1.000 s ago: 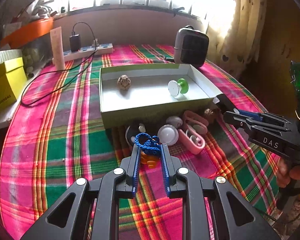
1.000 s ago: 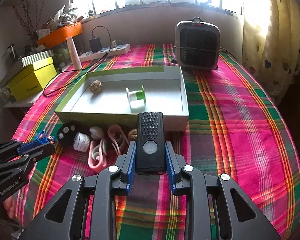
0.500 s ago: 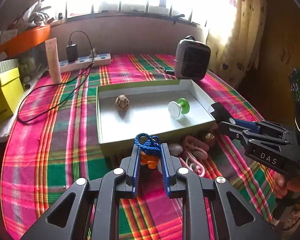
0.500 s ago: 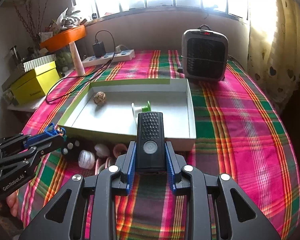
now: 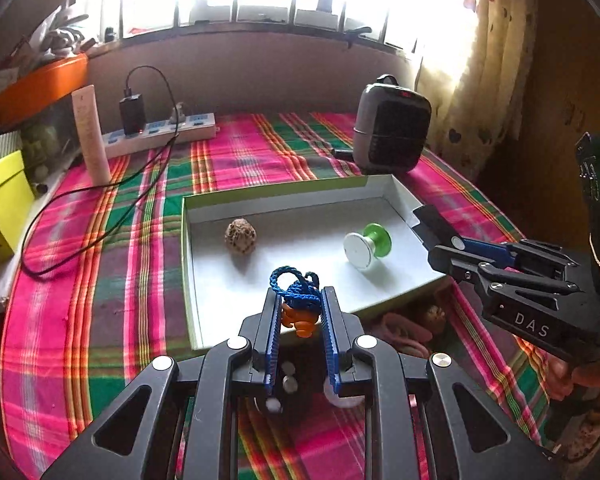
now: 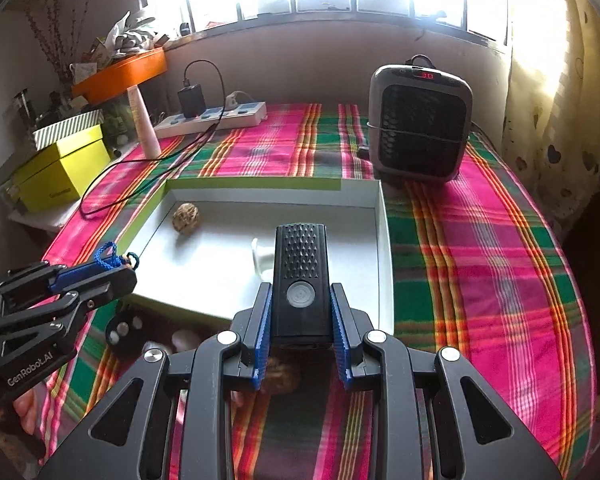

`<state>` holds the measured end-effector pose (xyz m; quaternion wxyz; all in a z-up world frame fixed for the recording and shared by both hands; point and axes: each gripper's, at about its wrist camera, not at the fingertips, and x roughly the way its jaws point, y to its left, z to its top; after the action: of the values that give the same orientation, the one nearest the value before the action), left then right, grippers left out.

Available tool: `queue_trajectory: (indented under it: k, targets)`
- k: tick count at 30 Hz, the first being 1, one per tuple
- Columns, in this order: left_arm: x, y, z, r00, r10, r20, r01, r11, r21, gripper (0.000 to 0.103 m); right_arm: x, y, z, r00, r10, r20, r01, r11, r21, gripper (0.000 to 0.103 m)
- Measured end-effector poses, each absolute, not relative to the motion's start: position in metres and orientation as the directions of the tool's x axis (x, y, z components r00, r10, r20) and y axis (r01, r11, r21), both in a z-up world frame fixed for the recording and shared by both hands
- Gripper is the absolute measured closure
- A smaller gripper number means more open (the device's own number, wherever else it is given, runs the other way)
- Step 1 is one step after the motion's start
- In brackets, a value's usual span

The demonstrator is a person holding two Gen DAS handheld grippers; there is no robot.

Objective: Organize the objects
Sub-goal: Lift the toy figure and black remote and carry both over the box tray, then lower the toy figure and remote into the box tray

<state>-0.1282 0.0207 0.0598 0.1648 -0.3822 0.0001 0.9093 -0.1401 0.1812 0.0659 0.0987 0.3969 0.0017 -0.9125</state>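
My left gripper (image 5: 300, 300) is shut on a small orange charm with a blue braided cord (image 5: 296, 286), held over the near edge of the shallow white box (image 5: 204, 312). Inside the box lie a brown walnut (image 5: 240, 236) and a green-and-white spool (image 5: 366, 245). My right gripper (image 6: 302, 300) is shut on a black rectangular device with a round button (image 6: 300, 268), above the box's near right part (image 6: 383, 240). The spool is mostly hidden behind that device in the right wrist view. The left gripper (image 6: 116, 266) shows at the left of that view.
Loose items lie on the plaid cloth before the box: pink earbuds (image 5: 400, 328), a second walnut (image 5: 432, 314), a black round item (image 6: 122, 326). A grey heater (image 6: 420, 124) stands at the back right, a power strip (image 6: 216, 118) and white tube (image 5: 90, 136) back left, a yellow box (image 6: 60, 172) left.
Both grippers have moved forward with their loads, from above the loose items in front of the box to over its near edge. The box now looks nearer and larger.
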Motion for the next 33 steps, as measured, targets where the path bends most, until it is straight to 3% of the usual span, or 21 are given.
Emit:
queue_trajectory:
  k: [33]
  targets:
    - [-0.224,0.041,0.039,-0.591,0.278,-0.758,-0.304,-0.946,-0.110,0.085,-0.220,0.185,0.045,-0.586,-0.155,-0.795,0.193,-0.980,0.048,0.075]
